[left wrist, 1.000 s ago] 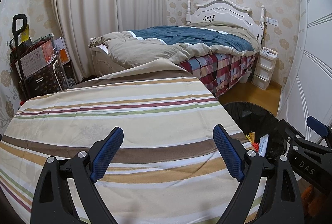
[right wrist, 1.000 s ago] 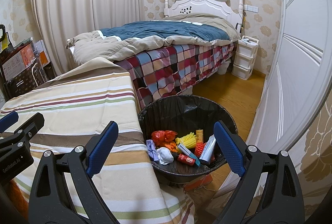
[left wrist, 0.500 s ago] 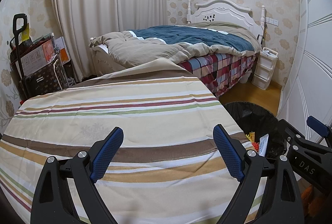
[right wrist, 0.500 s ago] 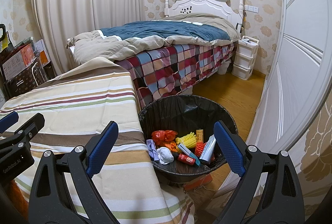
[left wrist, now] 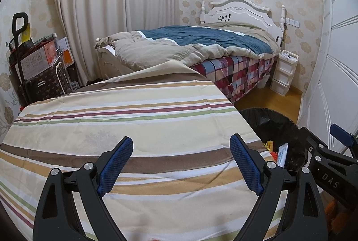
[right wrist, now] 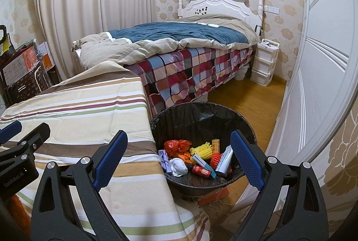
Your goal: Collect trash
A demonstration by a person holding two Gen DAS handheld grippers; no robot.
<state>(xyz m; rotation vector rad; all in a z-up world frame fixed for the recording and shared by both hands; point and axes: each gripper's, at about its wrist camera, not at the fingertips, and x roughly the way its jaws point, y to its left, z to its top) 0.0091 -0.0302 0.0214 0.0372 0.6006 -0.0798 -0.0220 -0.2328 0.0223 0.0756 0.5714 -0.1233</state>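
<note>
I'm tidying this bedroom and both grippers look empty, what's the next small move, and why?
Probably pull both back and stop. The striped tablecloth shows no trash, the black-lined bin already holds wrappers and tubes, and the left gripper and right gripper are open with nothing between their fingers.

One bin point(right wrist: 201, 115), lined black; roughly ten trash pieces point(right wrist: 197, 158) inside. One bed point(right wrist: 179, 39). One three-drawer unit point(right wrist: 265, 62). Two grippers point(left wrist: 181, 162) point(right wrist: 179, 162).
</note>
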